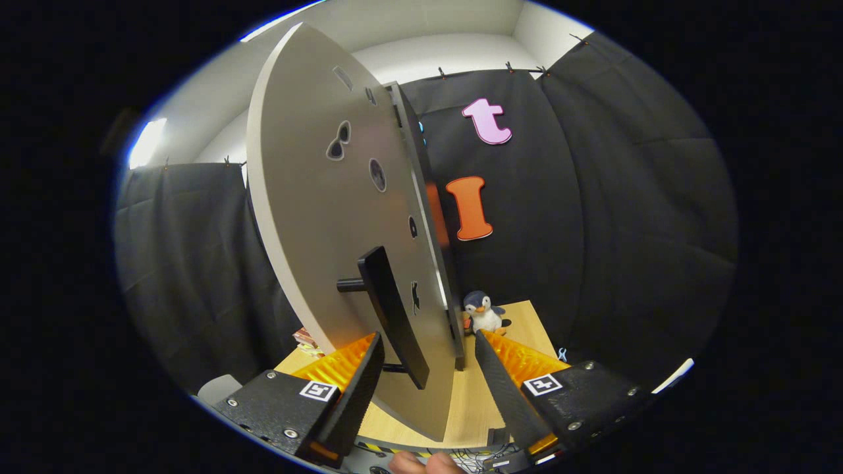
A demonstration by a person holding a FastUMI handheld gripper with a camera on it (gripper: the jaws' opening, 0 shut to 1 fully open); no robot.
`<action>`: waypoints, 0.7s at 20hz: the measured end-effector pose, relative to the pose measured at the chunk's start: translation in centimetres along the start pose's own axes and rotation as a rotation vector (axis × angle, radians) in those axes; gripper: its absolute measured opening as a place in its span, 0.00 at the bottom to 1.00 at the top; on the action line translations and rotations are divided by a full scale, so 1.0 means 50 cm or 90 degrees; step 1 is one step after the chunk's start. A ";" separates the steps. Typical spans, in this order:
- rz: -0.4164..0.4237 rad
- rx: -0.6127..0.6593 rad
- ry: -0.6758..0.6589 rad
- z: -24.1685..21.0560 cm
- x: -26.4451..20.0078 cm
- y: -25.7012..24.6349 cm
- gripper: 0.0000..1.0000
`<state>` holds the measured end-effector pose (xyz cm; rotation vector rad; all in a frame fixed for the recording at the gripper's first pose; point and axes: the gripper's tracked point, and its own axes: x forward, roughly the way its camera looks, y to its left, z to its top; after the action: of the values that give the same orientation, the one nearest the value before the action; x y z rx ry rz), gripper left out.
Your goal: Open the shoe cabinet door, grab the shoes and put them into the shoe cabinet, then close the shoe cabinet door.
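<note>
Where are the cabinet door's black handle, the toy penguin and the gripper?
black handle (393, 316), gripper view, middle of its bar.
toy penguin (483, 313), gripper view, its white belly.
gripper (428, 343), gripper view, midway between its open fingertips.

Black cloth (593, 197) hangs as booth wall on all sides, clipped along top edge. White wall (435, 56) and ceiling above it — bright light strip (146, 141) at upper left. Pale wooden tabletop (523, 329) below, small penguin toy (484, 313) standing near its far edge, close to cloth.
</note>
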<state>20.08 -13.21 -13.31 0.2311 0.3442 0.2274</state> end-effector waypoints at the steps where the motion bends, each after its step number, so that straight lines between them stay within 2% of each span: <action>1: 0.002 -0.001 0.003 -0.001 0.002 0.014 0.88; 6: 0.007 -0.006 0.017 -0.024 0.030 0.122 0.88; 14: -0.028 -0.010 0.012 -0.035 0.119 0.266 0.88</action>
<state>22.53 1.29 -13.26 0.2051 0.3658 0.1890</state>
